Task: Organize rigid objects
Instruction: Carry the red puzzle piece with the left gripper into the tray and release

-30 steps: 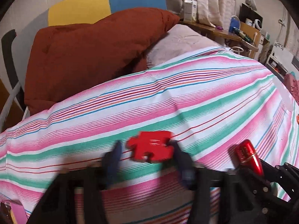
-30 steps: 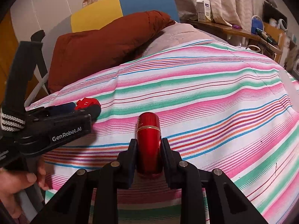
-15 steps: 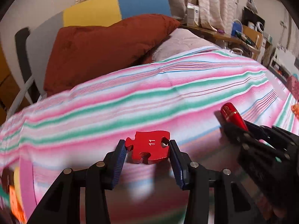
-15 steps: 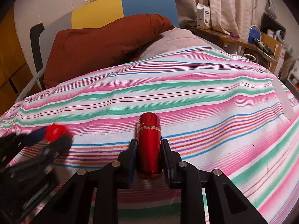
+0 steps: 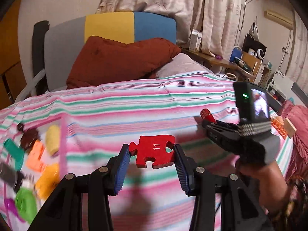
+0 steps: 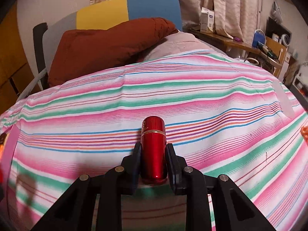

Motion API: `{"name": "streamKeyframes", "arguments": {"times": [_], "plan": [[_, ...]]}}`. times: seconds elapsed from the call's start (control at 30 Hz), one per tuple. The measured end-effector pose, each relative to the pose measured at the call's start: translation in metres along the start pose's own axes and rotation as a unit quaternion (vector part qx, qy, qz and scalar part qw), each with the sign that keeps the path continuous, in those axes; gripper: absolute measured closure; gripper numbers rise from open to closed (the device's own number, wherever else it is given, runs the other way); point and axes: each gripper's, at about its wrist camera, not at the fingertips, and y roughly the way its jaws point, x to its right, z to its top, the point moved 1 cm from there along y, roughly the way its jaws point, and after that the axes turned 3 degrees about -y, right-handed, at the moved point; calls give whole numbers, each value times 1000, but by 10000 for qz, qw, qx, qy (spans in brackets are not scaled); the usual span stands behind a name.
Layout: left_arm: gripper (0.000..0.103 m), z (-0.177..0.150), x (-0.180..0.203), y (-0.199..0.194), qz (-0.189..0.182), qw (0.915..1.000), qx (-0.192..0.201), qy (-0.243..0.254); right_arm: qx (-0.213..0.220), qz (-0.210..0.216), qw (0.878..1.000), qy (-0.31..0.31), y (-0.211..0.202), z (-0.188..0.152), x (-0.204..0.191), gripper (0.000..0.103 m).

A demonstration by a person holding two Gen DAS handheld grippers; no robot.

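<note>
My left gripper [image 5: 152, 151] is shut on a red puzzle piece [image 5: 153, 151] marked 11 and holds it above the striped bedspread [image 5: 134, 105]. My right gripper [image 6: 153, 150] is shut on a red metallic tube [image 6: 153, 150], held lengthwise between its jaws above the bedspread [image 6: 173, 96]. In the left wrist view the right gripper [image 5: 211, 123] shows at the right with the tube's tip [image 5: 207, 115] sticking out. A clear container [image 5: 32, 154] with several colourful blocks lies at the left, blurred.
A rust-brown pillow [image 5: 119, 59] and a yellow-blue cushion [image 5: 130, 26] lie at the head of the bed. A cluttered wooden shelf [image 5: 221, 59] stands at the back right. Orange items [image 5: 279, 125] lie at the bed's right edge.
Both grippers have lifted and pulled back from the bedspread with their objects held. The left view has swung left, bringing the container of blocks into sight.
</note>
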Motion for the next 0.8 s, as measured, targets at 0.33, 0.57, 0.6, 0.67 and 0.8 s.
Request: {"name": "streamKeyframes", "arguments": {"times": [0.33,0.57,0.6,0.67,0.8], "plan": [[57,-47,-48,-64,171,9997,91,-148,-19,-121,9991,-407,-4,-7,-16,78],[57,-81,-102,-87,522,9963,-41,-679,-109,-214,9988,-424,-1,-8,-15,78],[57,-85,-110,-90,592,9953,-46,-767,-103,-223,9988,-426,-2,-9,-16,78],[57,-92,-122,-93,702,9938,-52,-861,-96,-248,9987,-430,-3,-9,-16,78],[57,-105,-146,-97,981,9898,-101,-1024,-85,-330,9983,-469,-4,-10,-20,78]]}}
